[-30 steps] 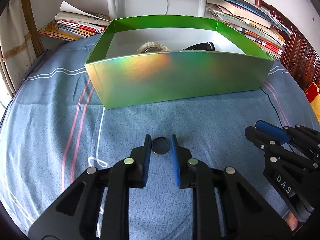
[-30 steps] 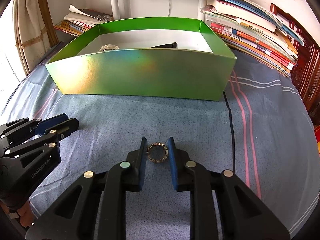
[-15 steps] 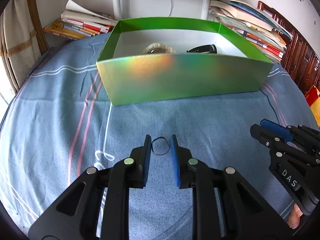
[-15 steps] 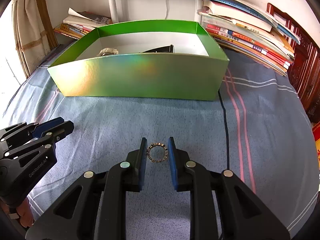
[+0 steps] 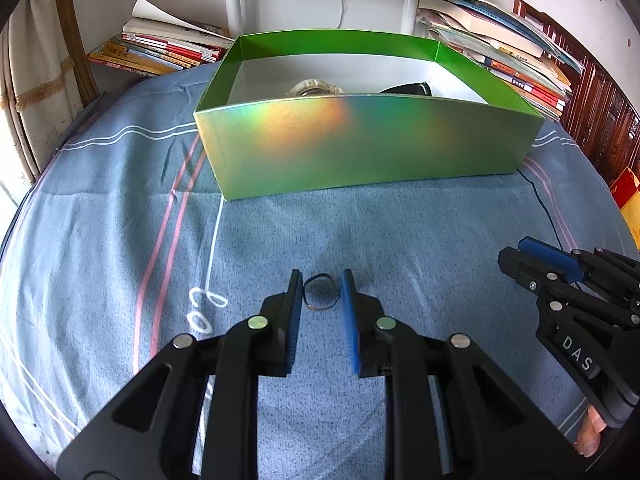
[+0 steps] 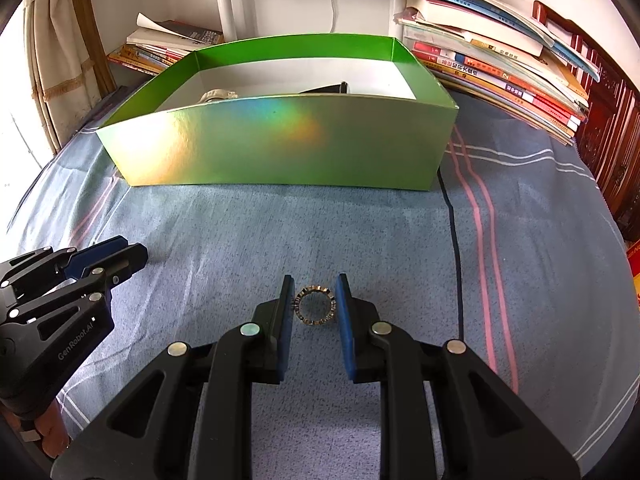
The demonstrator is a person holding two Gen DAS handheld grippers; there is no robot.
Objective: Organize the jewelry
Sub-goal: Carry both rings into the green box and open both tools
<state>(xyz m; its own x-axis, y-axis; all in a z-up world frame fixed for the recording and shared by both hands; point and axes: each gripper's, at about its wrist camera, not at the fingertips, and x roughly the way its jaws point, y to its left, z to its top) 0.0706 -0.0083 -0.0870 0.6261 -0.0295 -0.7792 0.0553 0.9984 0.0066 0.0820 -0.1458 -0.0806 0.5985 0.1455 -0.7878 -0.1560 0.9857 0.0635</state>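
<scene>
- Our left tool pinches a thin dark ring between its two blue pads, the ring standing on edge with its opening facing us.
- Our right tool grips a chunkier silver ring with a notched, studded band, also held upright between the pads.
- Both rings hang just above a blue bedsheet with pink and white stripes; whether either ring touches the cloth we cannot tell.
- In the left wrist view, the right tool shows at four o'clock, with a fingertip of the person holding it at the lower edge.
- In the right wrist view, the left tool shows at eight o'clock.
- At twelve o'clock from both tools, well apart from them, an open green box sits on the bed, its shiny front wall throwing a rainbow sheen and its inside white.
- Inside the box, near the front wall, lie a pale round bracelet-like piece and, to its right, a dark object only partly seen over the rim.
- Behind the box, stacks of books lean at one to two o'clock, and a smaller pile sits at eleven o'clock.
- A white post rises against the wall between the stacks.
</scene>
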